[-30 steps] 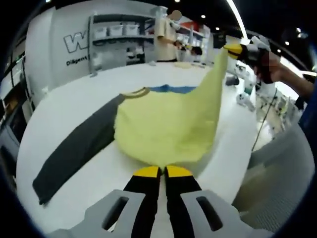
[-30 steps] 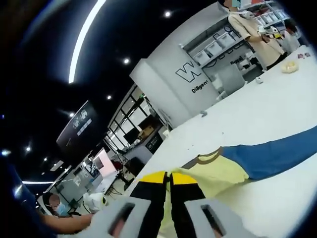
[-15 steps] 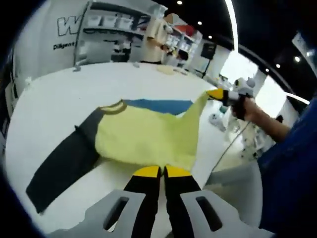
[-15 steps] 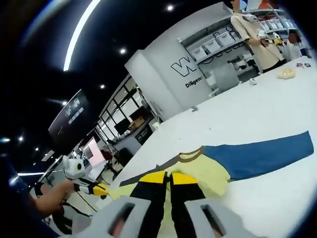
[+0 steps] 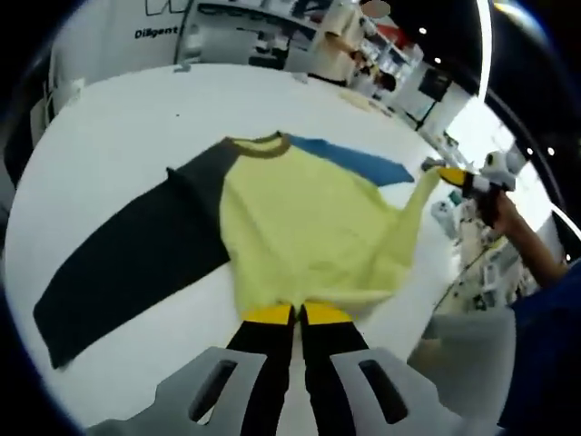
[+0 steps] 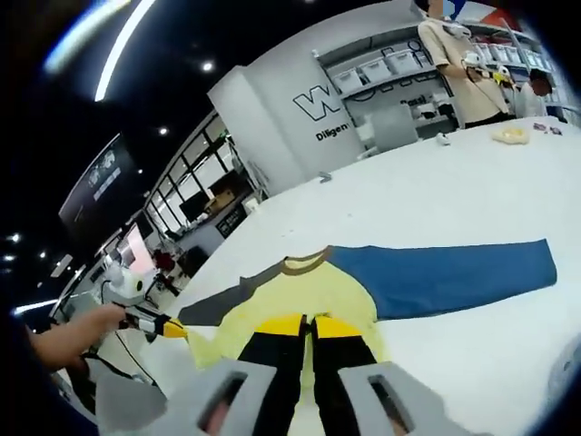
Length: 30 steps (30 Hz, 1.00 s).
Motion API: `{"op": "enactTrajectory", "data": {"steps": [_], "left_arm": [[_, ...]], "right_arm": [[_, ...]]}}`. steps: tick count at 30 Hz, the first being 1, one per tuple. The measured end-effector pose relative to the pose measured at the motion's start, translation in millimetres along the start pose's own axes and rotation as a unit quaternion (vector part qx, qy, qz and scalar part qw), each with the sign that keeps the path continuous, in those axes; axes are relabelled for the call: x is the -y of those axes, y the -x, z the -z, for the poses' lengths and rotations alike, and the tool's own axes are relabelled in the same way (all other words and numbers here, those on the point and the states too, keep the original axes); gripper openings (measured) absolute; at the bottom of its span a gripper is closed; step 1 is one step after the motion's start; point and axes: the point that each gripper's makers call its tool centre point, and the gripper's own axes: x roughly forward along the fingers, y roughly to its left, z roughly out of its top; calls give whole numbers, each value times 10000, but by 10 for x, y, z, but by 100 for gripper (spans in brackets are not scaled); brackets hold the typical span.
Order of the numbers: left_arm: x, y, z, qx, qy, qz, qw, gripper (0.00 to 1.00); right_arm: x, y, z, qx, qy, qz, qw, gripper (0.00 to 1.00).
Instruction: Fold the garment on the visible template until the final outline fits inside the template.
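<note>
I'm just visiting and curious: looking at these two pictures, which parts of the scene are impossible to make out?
- The template: it can't be made out on the white table in either view.
- The shirt hem: the left gripper covers it in the left gripper view, the right gripper in the right gripper view.
- The wall lettering: too small to read in the right gripper view, cut off by the edge in the left.

Shirt hem (image 5: 304,298) hidden behind the yellow tips of the left gripper (image 5: 297,314); same in the right gripper view, hem (image 6: 300,313) tucked behind the right gripper (image 6: 309,324). Template outline on the table (image 5: 109,136) impossible to make out. Wall lettering (image 6: 336,98) cut short by shelving.
</note>
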Motion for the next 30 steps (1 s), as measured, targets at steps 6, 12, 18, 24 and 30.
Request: {"op": "enactTrajectory", "data": {"steps": [6,12,18,24,30], "left_arm": [[-169,-265,158,-56,183,-195,9996,1],[-103,-256,158,197,75,-128,9997,10],[29,10,313,288,-405,-126,9987,25],[27,44,501,271,-591,-198,9977,21],[-45,-171,601,240,-612,-365,9972,16]], "right_arm": [[47,-73,72,-99,-42,122,9999,0],[62,-100,118,-127,-85,113,9998,0],[87,-106,116,-117,-86,63,9999,0],[68,-88,145,-123,-78,9,9999,0],[52,-63,147,-128,-40,-27,9999,0]]}}
